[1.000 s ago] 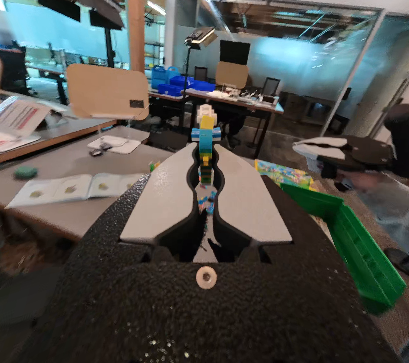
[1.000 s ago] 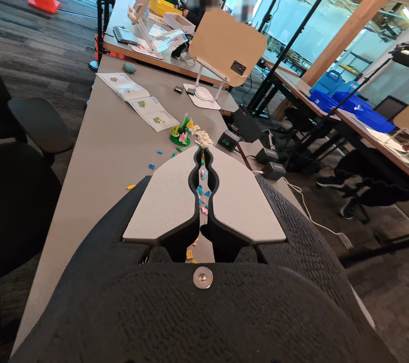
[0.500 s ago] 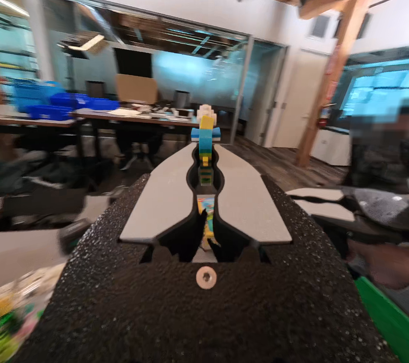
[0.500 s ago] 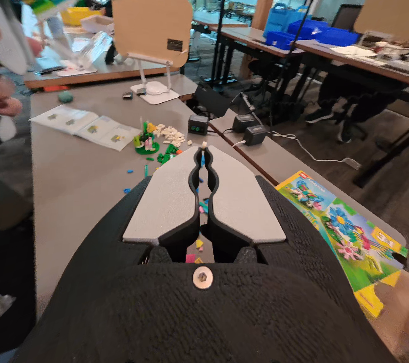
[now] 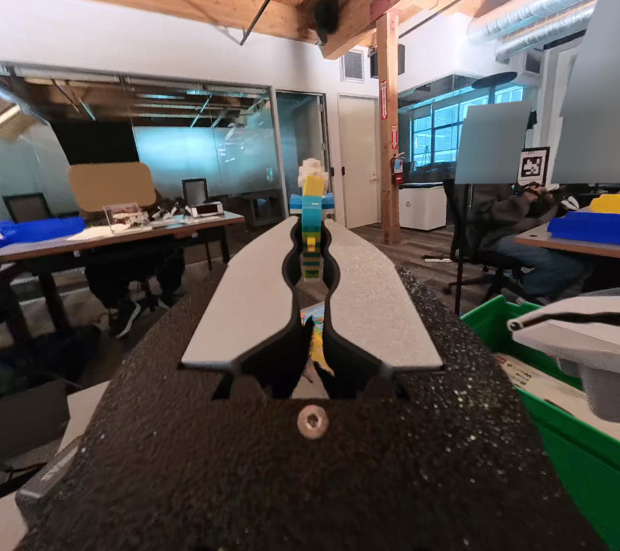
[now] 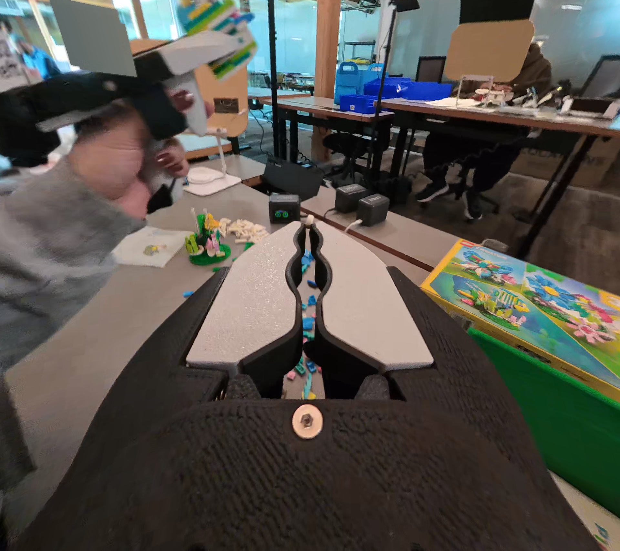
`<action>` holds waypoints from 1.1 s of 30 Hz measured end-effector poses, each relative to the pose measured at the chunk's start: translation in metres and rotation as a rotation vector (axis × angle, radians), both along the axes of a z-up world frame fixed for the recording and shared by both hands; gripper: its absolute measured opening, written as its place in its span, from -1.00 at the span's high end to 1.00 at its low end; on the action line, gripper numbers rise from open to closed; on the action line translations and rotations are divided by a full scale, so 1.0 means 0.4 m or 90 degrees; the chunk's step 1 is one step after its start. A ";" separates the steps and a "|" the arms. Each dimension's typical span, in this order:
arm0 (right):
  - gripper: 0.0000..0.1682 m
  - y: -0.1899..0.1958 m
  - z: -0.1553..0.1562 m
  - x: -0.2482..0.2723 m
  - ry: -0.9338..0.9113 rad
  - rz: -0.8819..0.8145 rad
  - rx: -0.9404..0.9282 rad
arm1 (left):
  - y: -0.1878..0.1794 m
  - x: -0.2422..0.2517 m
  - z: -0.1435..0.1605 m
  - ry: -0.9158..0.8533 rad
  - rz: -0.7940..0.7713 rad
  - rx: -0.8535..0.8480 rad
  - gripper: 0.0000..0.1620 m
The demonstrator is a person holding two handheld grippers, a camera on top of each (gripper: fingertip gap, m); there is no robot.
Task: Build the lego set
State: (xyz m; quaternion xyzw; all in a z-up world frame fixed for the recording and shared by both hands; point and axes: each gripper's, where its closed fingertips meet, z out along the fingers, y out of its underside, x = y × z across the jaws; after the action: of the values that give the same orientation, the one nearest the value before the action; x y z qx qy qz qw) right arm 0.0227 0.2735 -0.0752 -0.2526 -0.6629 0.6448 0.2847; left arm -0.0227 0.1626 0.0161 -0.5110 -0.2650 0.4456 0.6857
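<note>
1. Left gripper [image 5: 311, 226]: centre of the left wrist view. We find its jaws clenched on a tall, narrow lego assembly [image 5: 310, 226] of stacked green, yellow, teal, blue and white layers, carried well above the table. The same assembly appears, blurred, at the upper left of the right wrist view, projecting from that gripper.

2. Right gripper [image 6: 308, 225]: centre of the right wrist view. Its jaws are drawn nearly together and pinch a tiny white piece [image 6: 309, 218] at the very tips. This gripper also shows at the right edge of the left wrist view.

3. Small green-based model [image 6: 205, 244]: left of centre in the right wrist view, standing on the grey table [image 6: 100, 327], with green, pink and yellow parts. We take it for a finished or near-finished sub-build.

4. Loose stock: a heap of white pieces [image 6: 245, 229] just beside the green-based model, and scattered blue and pink pieces [image 6: 307, 327] seen through the gap between the right gripper's jaws.

5. Papers and packaging: an open instruction sheet [image 6: 151, 248] at the left, the printed set box [image 6: 523, 303] at the right, a green bin [image 6: 543, 407] at the lower right.

6. Progress, in our judgement: two sub-builds exist, so the work is well begun. The many loose pieces suggest much remains. The white piece seems meant for the held assembly; it is not yet attached.
</note>
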 end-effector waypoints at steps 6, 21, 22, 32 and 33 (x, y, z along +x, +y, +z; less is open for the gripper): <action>0.98 -0.102 -0.113 0.054 0.048 -0.073 0.039 | 0.008 0.105 -0.074 0.009 -0.214 0.068 0.90; 0.99 -0.548 -0.099 0.187 0.161 -0.031 0.222 | -0.456 0.382 -0.253 0.328 0.220 -0.609 0.90; 0.99 -0.581 -0.111 0.195 0.158 -0.006 0.233 | -0.475 0.395 -0.268 0.333 0.232 -0.636 0.91; 0.98 -0.770 -0.363 0.166 -0.119 0.322 0.364 | -0.640 0.352 -0.484 0.311 0.323 -0.843 0.91; 0.98 -0.788 -0.362 0.171 -0.146 0.353 0.348 | -0.651 0.339 -0.500 0.304 0.336 -0.863 0.91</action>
State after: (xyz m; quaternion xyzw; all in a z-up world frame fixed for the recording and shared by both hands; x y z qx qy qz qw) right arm 0.0912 -0.0415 -0.2201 -0.0493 -0.8804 0.4646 0.0812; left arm 0.1128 -0.0979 -0.1839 -0.6295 0.1087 0.7580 0.1319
